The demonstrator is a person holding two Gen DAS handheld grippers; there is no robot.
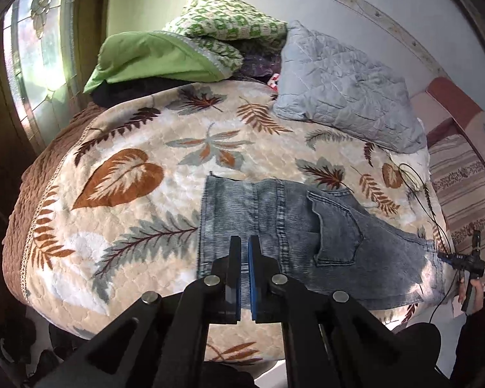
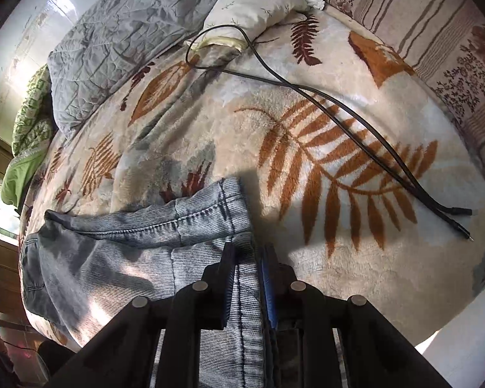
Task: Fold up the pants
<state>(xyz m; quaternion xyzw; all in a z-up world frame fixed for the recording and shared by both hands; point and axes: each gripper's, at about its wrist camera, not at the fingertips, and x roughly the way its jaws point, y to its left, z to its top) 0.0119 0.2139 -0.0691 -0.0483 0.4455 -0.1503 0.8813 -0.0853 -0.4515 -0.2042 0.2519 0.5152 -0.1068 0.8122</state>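
1. The jeans [image 1: 307,236] lay folded on the leafy blanket [image 1: 129,194] on the bed.
2. The left gripper [image 1: 244,242] was shut and held nothing.
3. The right gripper [image 2: 246,252] had the jeans' edge between its jaws, loosely.

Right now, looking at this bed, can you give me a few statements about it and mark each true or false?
1. The jeans lie on a leaf-print blanket. True.
2. The left tool grips the jeans. False: it is shut on nothing.
3. Denim sits between the right tool's fingers. True.
4. A red cable crosses the blanket. False: the cable is black.
5. A grey quilt lies behind the jeans. True.
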